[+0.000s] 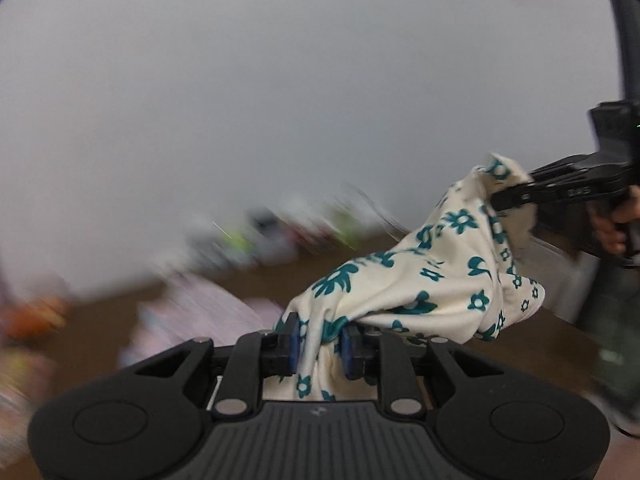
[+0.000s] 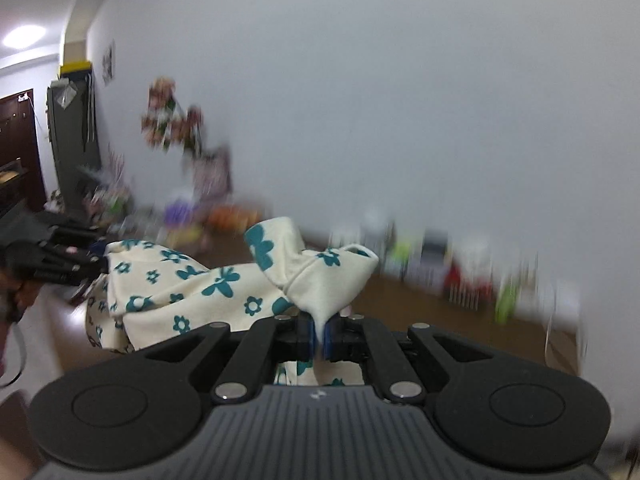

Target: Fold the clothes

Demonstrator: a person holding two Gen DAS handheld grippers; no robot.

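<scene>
A cream garment with teal flowers [image 1: 432, 280] hangs in the air between both grippers. My left gripper [image 1: 320, 346] is shut on one bunched end of it. My right gripper [image 2: 319, 334] is shut on another end of the garment [image 2: 192, 292], pinching a thin fold between its blue pads. In the left wrist view the right gripper [image 1: 504, 200] shows at the right, clamped on the cloth. In the right wrist view the left gripper [image 2: 98, 264] shows at the left, holding the cloth. Both views are blurred by motion.
A brown wooden surface [image 2: 400, 304] lies below. Blurred colourful items [image 2: 460, 268] line the white wall behind. A pale striped cloth [image 1: 200, 312] lies on the surface at left. A dark cabinet [image 2: 72, 148] and flowers [image 2: 172, 120] stand at far left.
</scene>
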